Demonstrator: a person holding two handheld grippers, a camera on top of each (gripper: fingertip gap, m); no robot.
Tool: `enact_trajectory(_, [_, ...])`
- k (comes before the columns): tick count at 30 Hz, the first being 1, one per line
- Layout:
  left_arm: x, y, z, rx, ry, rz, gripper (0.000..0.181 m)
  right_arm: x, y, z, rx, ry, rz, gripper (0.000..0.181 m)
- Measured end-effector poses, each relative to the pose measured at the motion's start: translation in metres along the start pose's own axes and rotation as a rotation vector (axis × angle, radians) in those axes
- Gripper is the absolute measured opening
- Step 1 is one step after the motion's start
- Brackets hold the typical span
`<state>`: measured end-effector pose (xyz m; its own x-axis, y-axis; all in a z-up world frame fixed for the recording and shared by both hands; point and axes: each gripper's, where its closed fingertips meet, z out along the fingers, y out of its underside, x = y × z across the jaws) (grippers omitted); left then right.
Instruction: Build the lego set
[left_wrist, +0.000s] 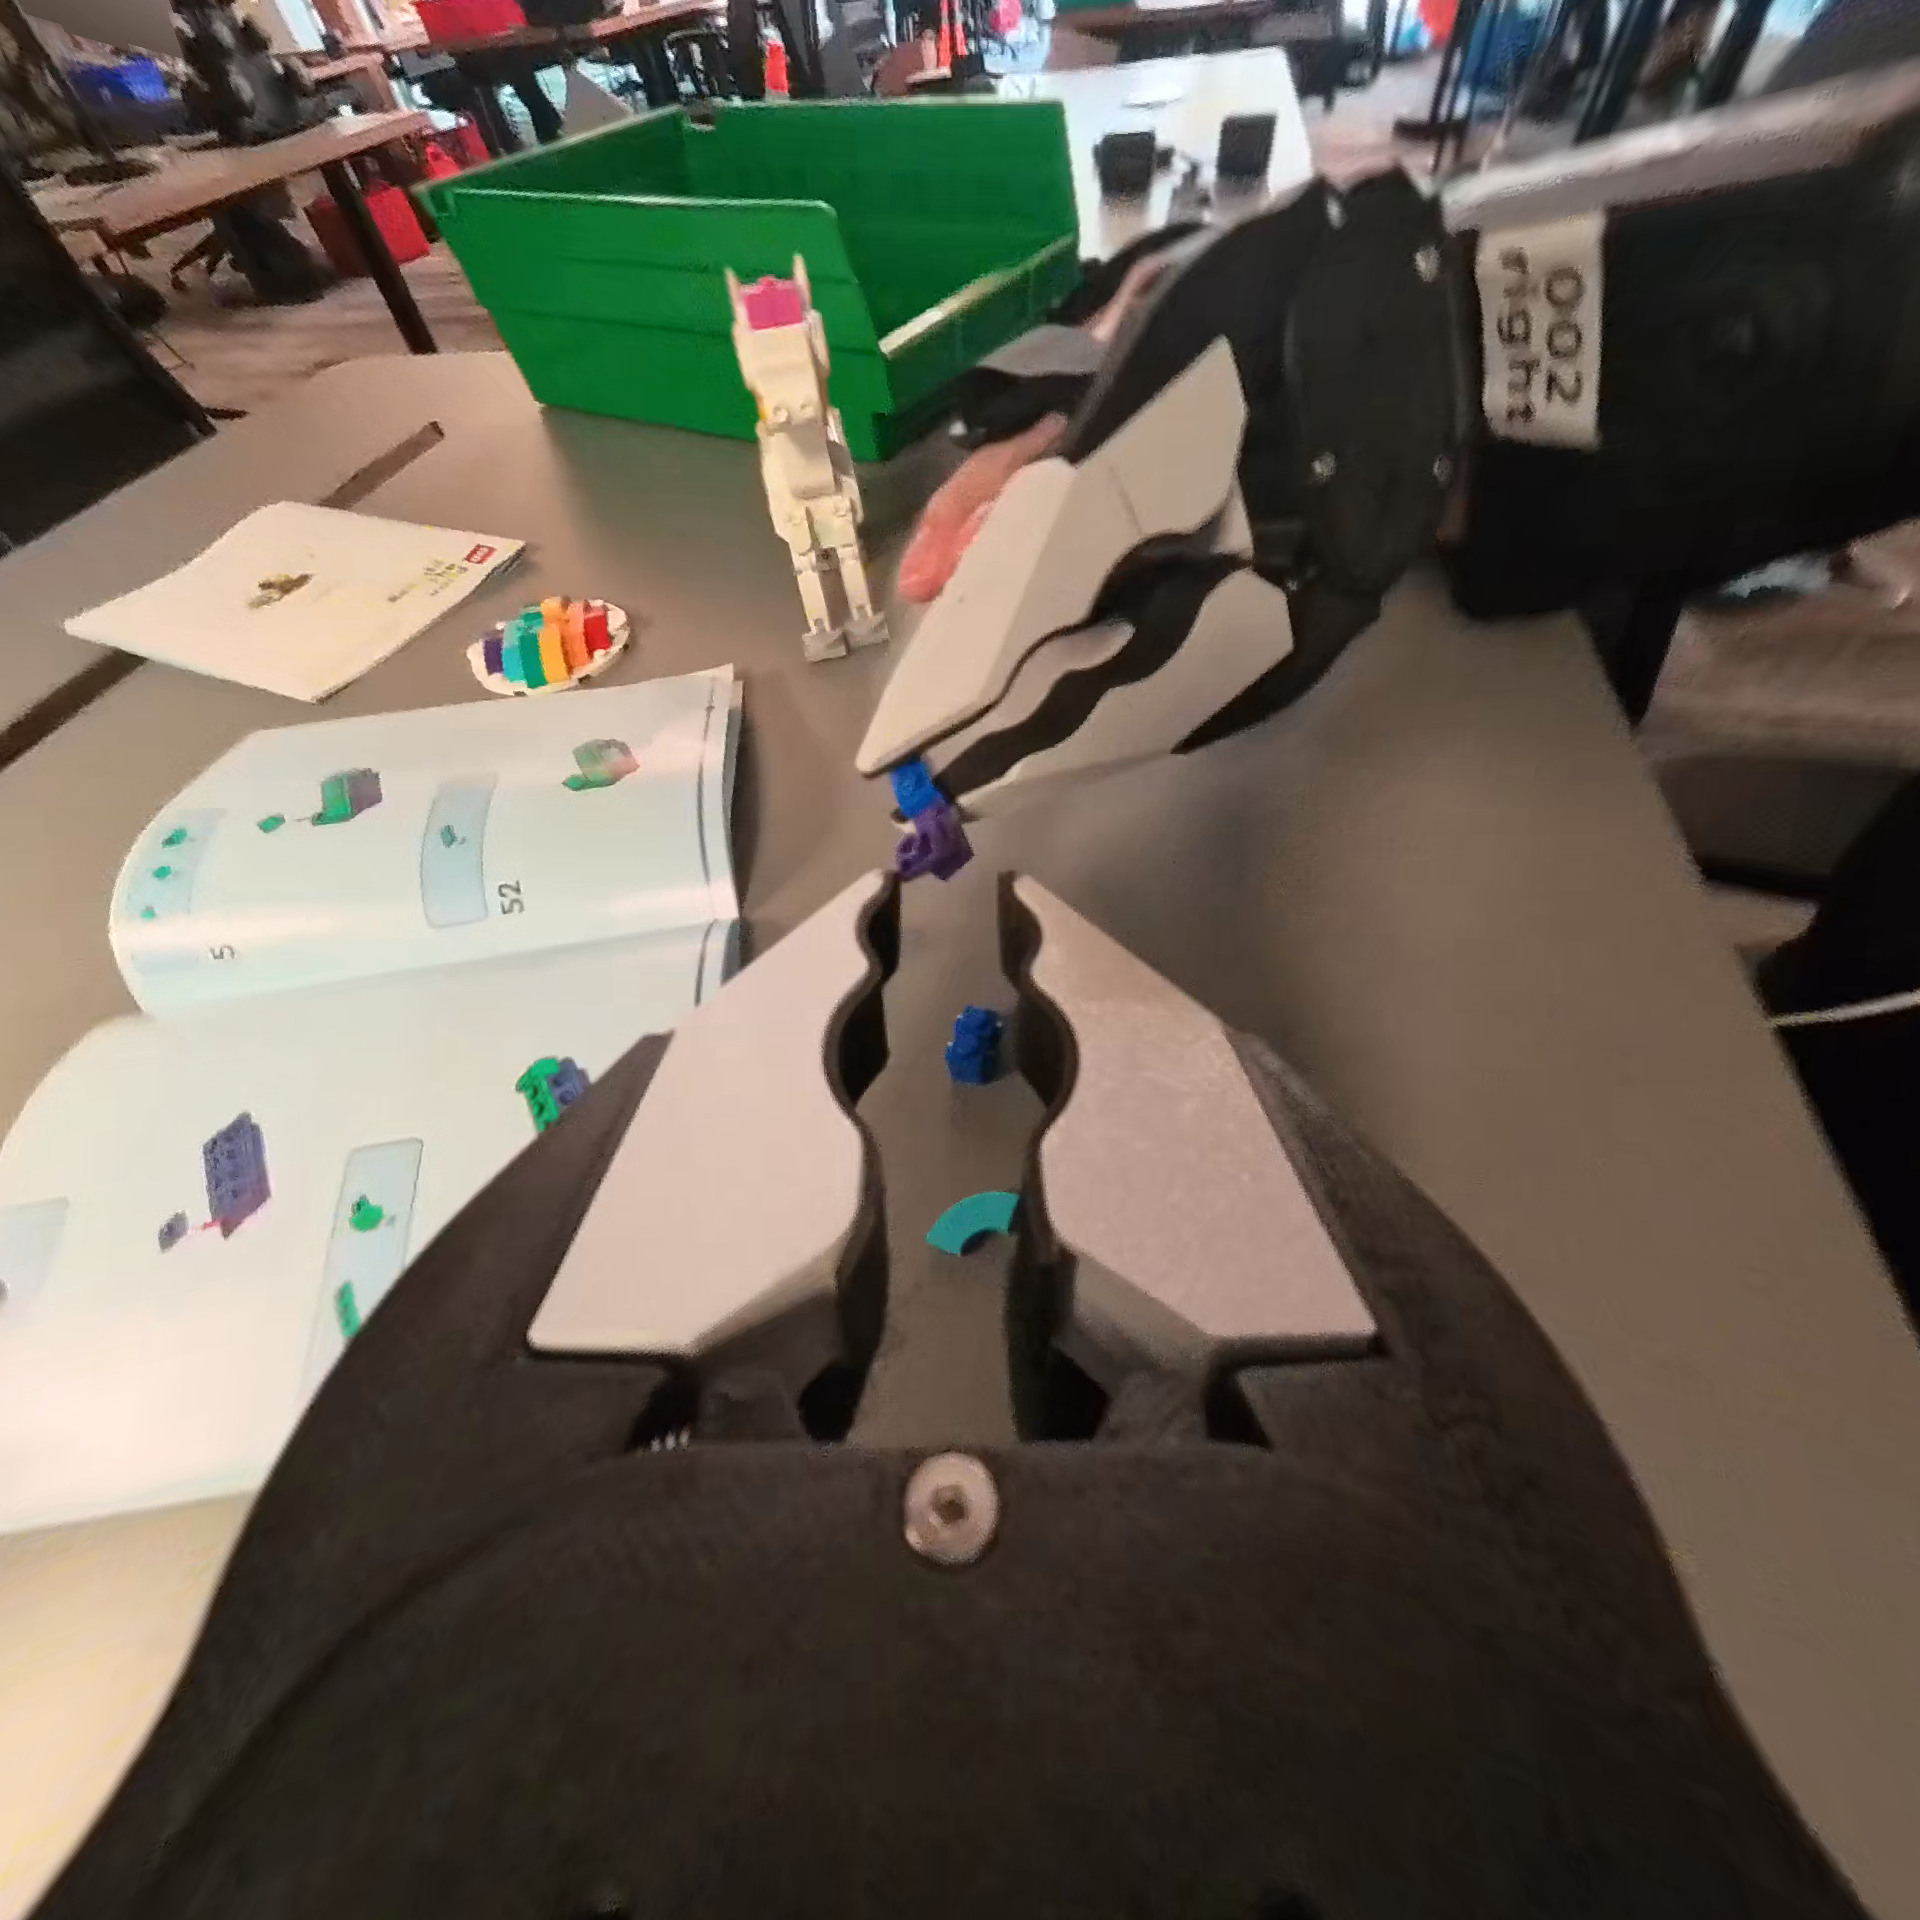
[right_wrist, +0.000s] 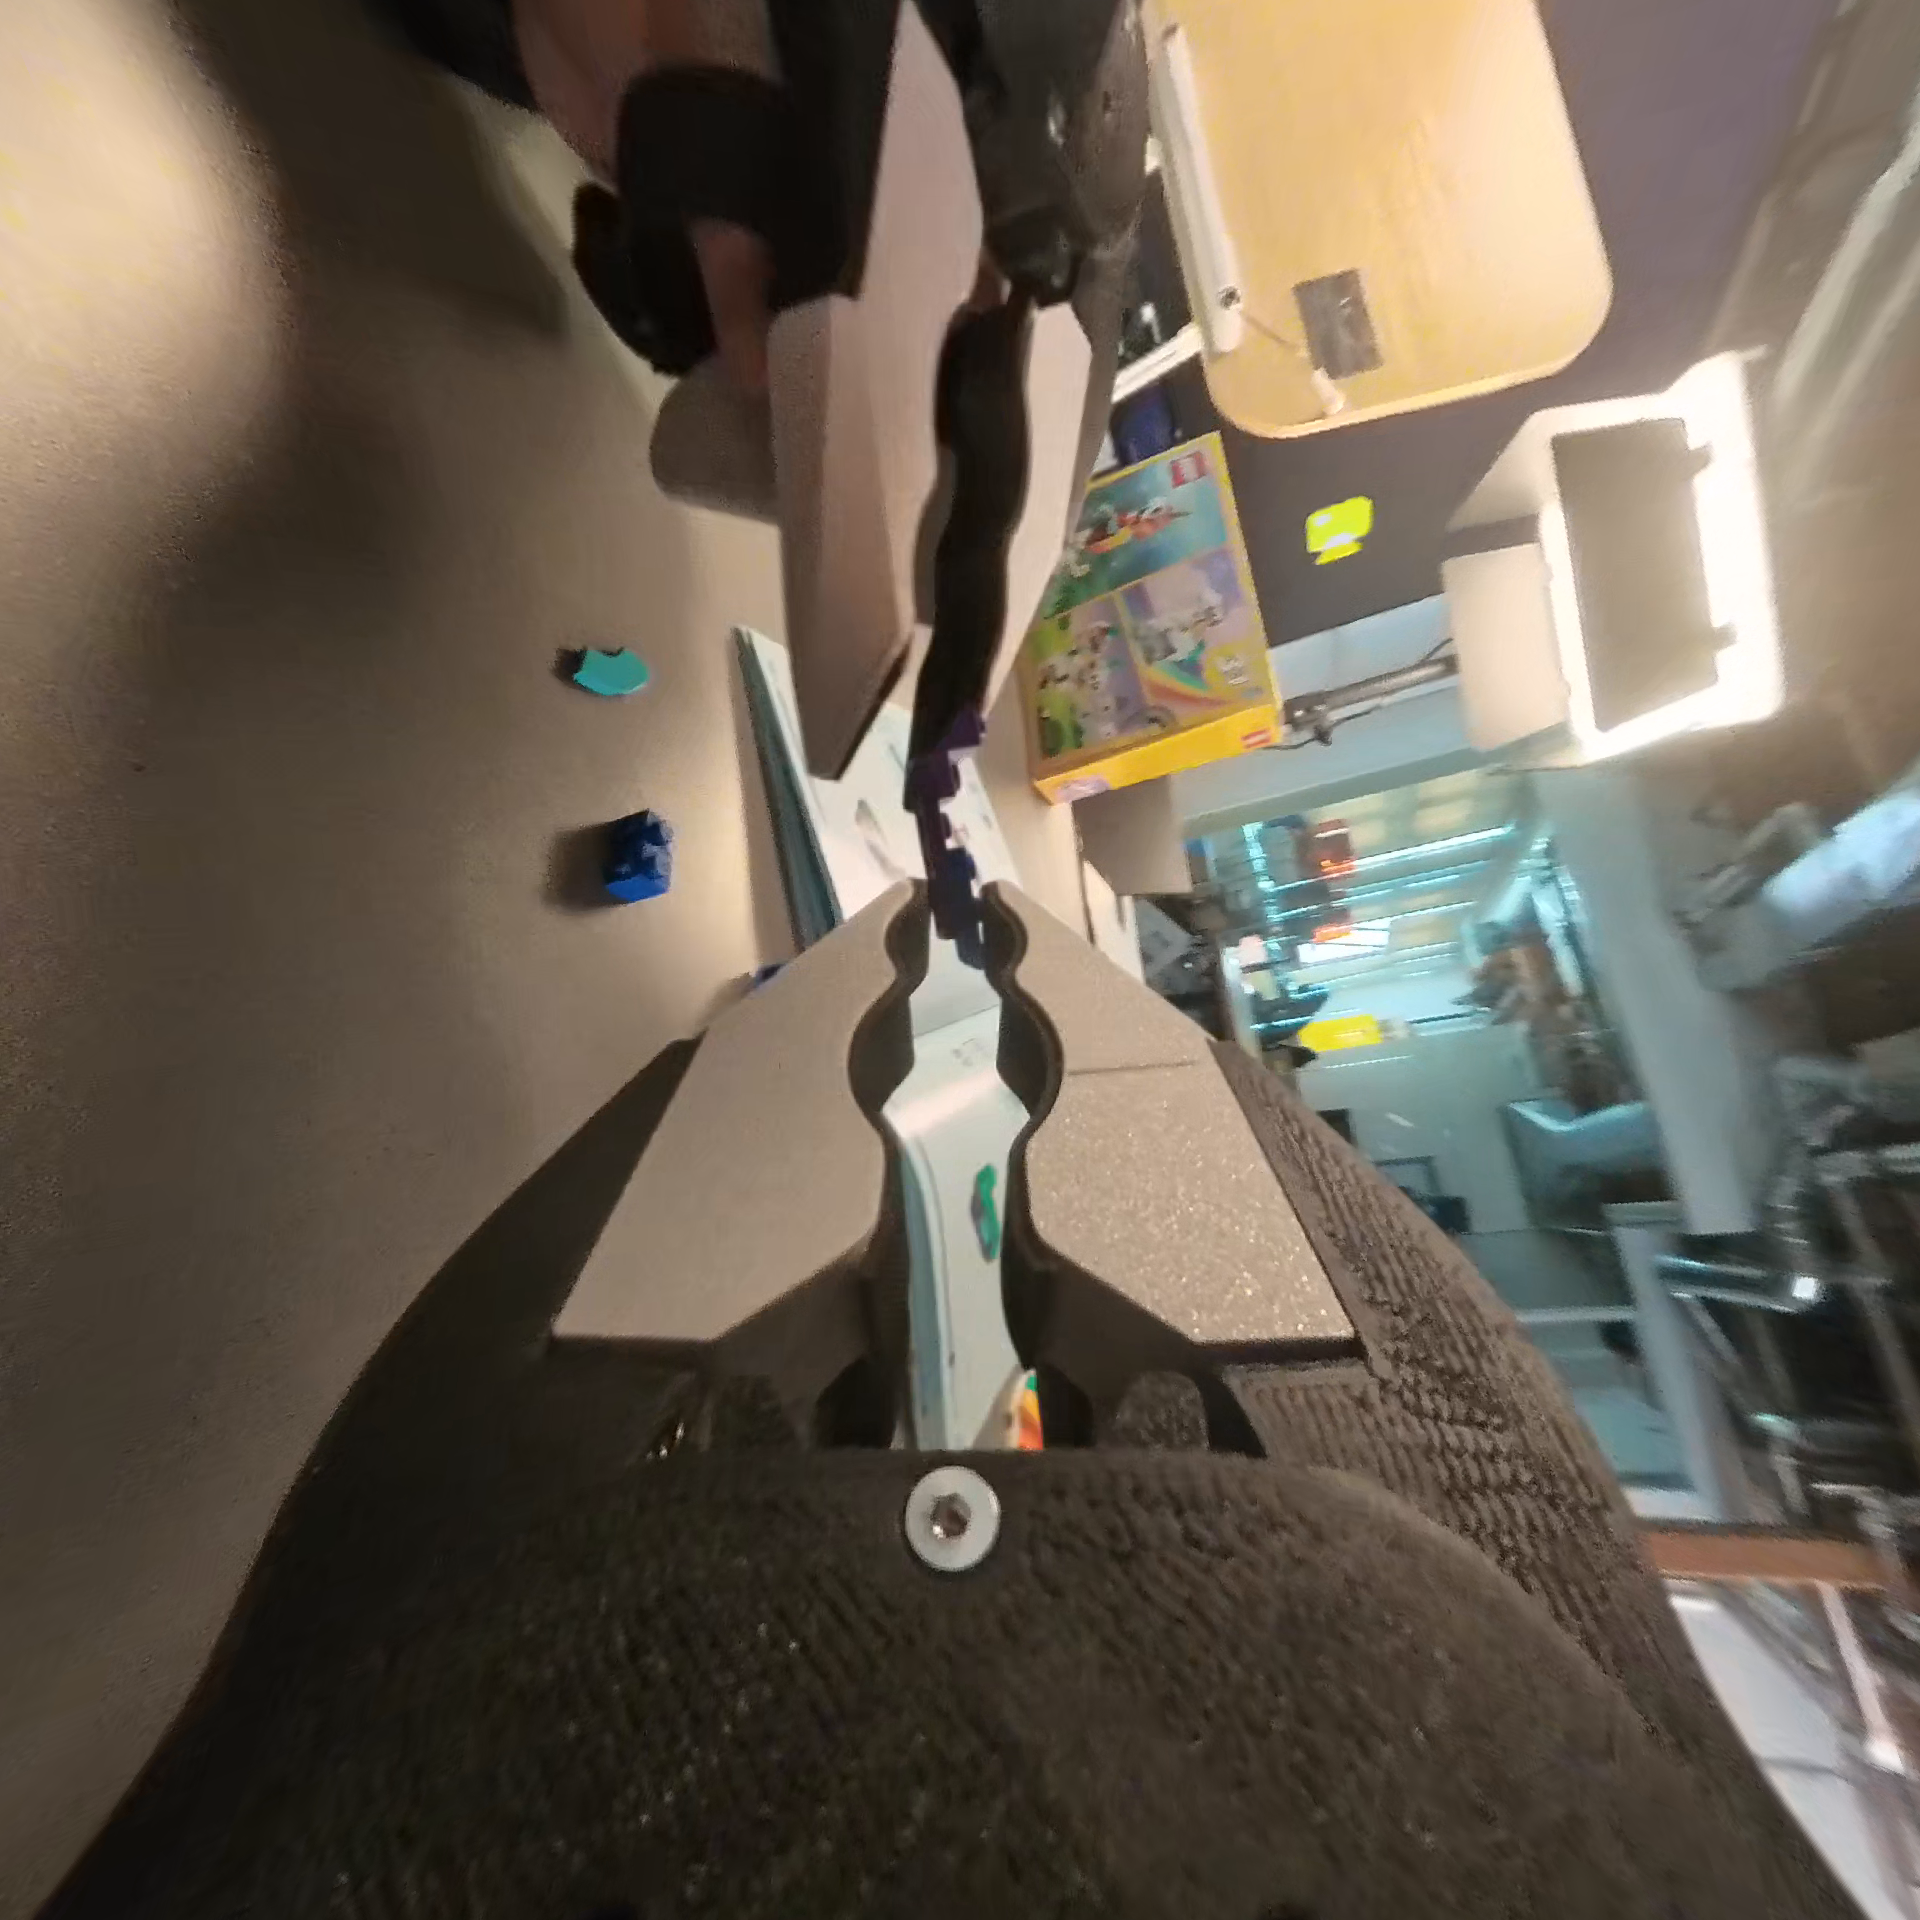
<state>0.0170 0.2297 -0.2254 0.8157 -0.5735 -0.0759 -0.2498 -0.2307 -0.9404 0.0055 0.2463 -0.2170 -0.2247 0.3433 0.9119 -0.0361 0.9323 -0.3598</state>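
Note:
My right gripper is shut on a small stack of blue and purple bricks and holds it above the grey table. In the left wrist view it comes in from the right with the stack at its tips. My left gripper has its jaws a little apart, and the purple end of the stack sits just in front of its fingertips. A loose blue brick and a teal curved piece lie on the table below the left fingers. They also show in the right wrist view, the blue brick and the teal piece.
An open instruction booklet lies at the left, with a second booklet behind it. A rainbow build and a white animal figure stand mid-table. A green bin is at the back. The set's box stands beyond. Only a small space, under 4 cm, lies between the two pairs of fingers. From the left gripper's tips to the teal curved piece is close to 7 cm. Look for it in the right wrist view too.

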Motion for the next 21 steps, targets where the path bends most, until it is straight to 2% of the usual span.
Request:
enact_trajectory(6, [0.002, -0.007, -0.004, 0.043, 0.033, -0.077, 0.009, 0.008, -0.01, 0.003, -0.029, 0.09, -0.127, 0.007])
enact_trajectory(10, [-0.001, -0.005, -0.007, 0.027, 0.032, -0.094, 0.007, 0.01, -0.013, 0.002, -0.014, 0.113, -0.122, 0.008])
enact_trajectory(11, [-0.002, -0.001, -0.008, 0.005, 0.023, -0.078, 0.007, 0.009, -0.014, 0.002, 0.001, 0.088, -0.083, 0.009])
enact_trajectory(13, [-0.002, 0.009, -0.011, -0.036, 0.021, -0.05, 0.007, 0.004, -0.012, 0.001, 0.028, 0.003, 0.06, 0.028])
enact_trajectory(15, [0.002, 0.018, -0.016, -0.062, 0.047, -0.061, 0.007, 0.003, -0.009, -0.002, 0.057, -0.069, 0.232, 0.036])
enact_trajectory(21, [0.014, 0.033, -0.025, -0.116, 0.162, -0.174, 0.008, -0.001, -0.007, -0.005, 0.134, -0.23, 0.606, 0.034])
